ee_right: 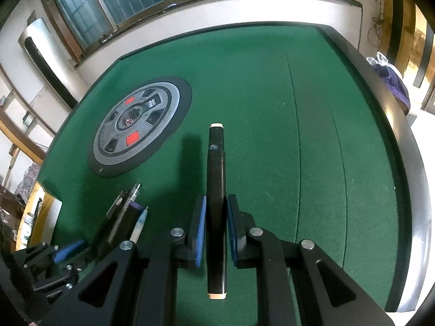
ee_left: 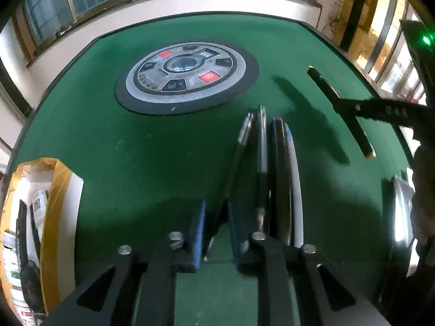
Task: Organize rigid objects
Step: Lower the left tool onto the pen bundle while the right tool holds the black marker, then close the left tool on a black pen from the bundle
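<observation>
Table: we see a green felt table (ee_left: 136, 149) filling both views, with a round grey control panel (ee_left: 187, 76) set into it, upper centre in the left wrist view and left of centre in the right wrist view.

Left gripper: in its own view our left gripper (ee_left: 216, 233) sits at bottom centre, its blue pads drawn close on the lower end of a thin dark pen (ee_left: 236, 157); the pads appear to pinch it, though blur leaves the contact itself unclear.

Row of pens: just right of that pen we see a silver-tipped pen (ee_left: 262, 146), a thick dark marker (ee_left: 280, 179) and a white pen (ee_left: 296, 190), lying side by side and running from bottom centre toward the middle of the frame.

Right gripper: in its own view our right gripper (ee_right: 216, 225) is at bottom centre, its blue pads clamped on both sides of a black marker (ee_right: 216, 190) with cream end caps.

Black marker: it runs through the jaws, one cap near the frame's middle, the other at the bottom.

Cross view: the same black marker shows at upper right of the left wrist view, held over the felt.

Side item: we see a yellow-edged bag (ee_left: 51, 190) at lower left, off the table edge.
</observation>
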{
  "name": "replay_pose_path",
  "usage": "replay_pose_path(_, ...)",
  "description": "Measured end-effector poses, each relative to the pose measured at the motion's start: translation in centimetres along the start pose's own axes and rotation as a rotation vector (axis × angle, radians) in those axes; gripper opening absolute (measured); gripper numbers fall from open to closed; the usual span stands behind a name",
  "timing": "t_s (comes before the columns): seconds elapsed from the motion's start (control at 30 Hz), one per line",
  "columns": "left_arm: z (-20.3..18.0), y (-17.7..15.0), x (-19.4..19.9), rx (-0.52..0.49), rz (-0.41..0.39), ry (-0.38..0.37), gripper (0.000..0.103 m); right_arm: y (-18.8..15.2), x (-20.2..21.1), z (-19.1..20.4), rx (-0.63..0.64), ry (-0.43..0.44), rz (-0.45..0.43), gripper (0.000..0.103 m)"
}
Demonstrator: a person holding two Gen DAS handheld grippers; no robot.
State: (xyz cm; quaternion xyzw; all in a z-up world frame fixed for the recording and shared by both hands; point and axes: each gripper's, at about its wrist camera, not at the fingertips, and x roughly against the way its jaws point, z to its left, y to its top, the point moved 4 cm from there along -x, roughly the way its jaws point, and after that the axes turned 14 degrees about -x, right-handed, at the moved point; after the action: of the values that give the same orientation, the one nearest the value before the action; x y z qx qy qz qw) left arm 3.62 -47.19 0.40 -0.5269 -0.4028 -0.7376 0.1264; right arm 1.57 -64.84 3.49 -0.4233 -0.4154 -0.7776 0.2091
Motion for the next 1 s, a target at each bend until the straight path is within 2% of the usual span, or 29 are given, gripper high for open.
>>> replay_pose_path(0.17, 0.1, 0.0, 0.0, 0.001, -0.002, 0.016, 0.017, -0.2, -0.2, 0.3, 0.007, 0.000, 0.003, 0.014)
replay_pose_path(0.23, 0.5, 0.7, -0.4, 0.013, 0.006, 0.026, 0.025, -0.3, -0.4, 0.4, 0.011, -0.002, 0.008, 0.014)
replay_pose_path(0.3, 0.7, 1.5, -0.9, 0.025, 0.008, 0.031, 0.041, -0.3, -0.5, 0.4, 0.012, -0.005, 0.013, 0.014)
replay_pose_path(0.4, 0.7, 2.3, -1.4, 0.017, -0.017, 0.022, 0.044, -0.3, -0.8, 0.4, 0.013, -0.010, 0.017, 0.014)
replay_pose_path(0.43, 0.6, 2.4, -1.5, 0.010, -0.026, 0.022, 0.043, -0.3, -0.9, 0.4, 0.014, -0.012, 0.018, 0.014)
replay_pose_path(0.57, 0.0, 2.3, -1.3, -0.015, -0.049, -0.005, 0.012, -0.4, -1.0, 0.6, 0.017, -0.015, 0.018, 0.014)
replay_pose_path(0.6, -0.3, 2.3, -1.2, -0.028, -0.051, 0.002, 0.009, -0.4, -1.0, 0.6, 0.019, -0.015, 0.017, 0.014)
replay_pose_path(0.7, -0.9, 1.6, -0.7, -0.054, -0.067, 0.039, 0.007, -0.6, -1.1, 0.8, 0.025, -0.018, 0.018, 0.014)
replay_pose_path(0.9, -0.3, -1.4, 0.7, 0.012, -0.090, -0.037, 0.007, -0.6, -0.9, 1.0, 0.035, -0.007, 0.012, 0.014)
replay_pose_path(1.0, 0.0, -2.8, 1.3, 0.030, -0.113, -0.038, 0.007, -0.7, -0.5, 1.2, 0.044, 0.005, -0.004, 0.014)
